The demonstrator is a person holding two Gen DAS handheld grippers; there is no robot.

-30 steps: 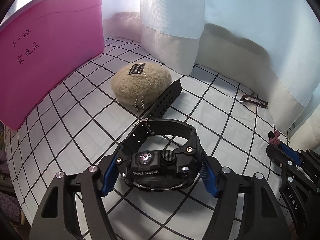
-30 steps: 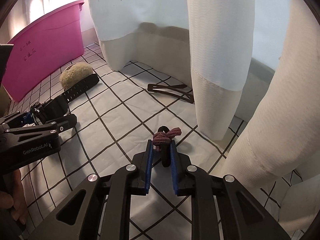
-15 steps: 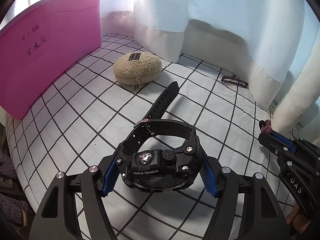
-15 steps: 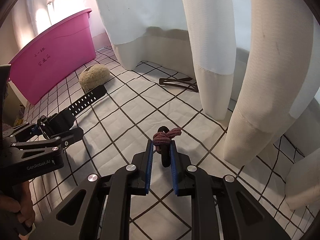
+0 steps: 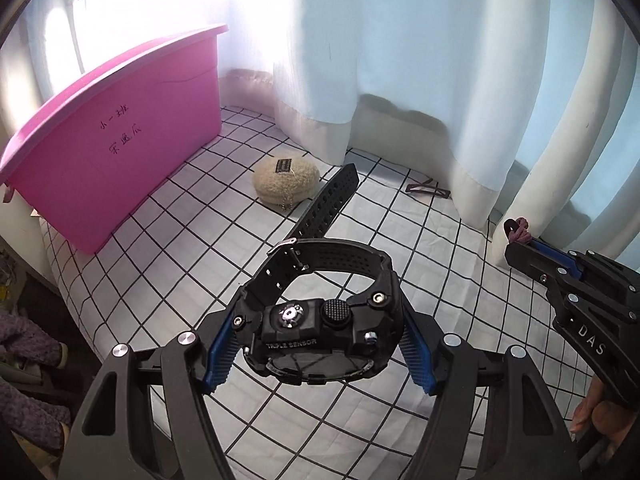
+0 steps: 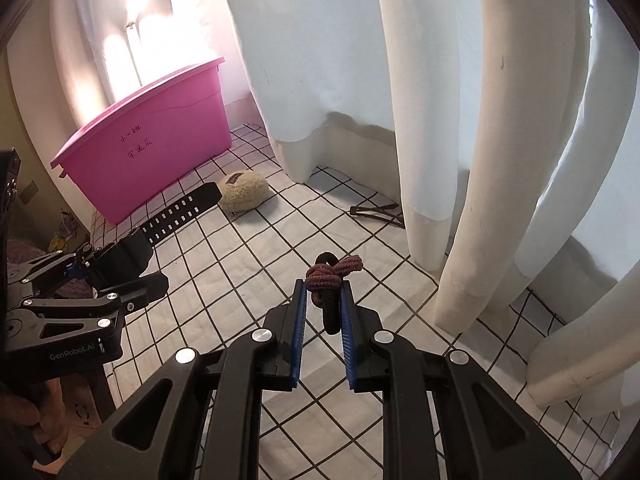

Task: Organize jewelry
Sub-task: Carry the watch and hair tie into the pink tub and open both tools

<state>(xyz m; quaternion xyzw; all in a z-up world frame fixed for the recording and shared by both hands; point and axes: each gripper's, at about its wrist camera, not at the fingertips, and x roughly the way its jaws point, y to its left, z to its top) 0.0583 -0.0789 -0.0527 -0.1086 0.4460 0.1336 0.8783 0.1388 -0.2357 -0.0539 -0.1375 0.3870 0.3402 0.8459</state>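
We see a pink tub (image 5: 120, 148) with handwritten characters standing on the checked cloth (image 5: 168, 264), pale curtains (image 5: 400, 60) hanging behind it and reaching down to the cloth.

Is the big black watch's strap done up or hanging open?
Hanging open. The chunky black plastic watch sits clamped in the left gripper, and its holed strap end sticks out loose, not through the buckle.

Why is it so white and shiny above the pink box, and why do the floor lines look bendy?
Left wrist view: daylight through the curtain washes out the spot above the pink box; the round lens bends the checked cloth lines. Right wrist view: same glare behind the box, and the picture's corners go dark.
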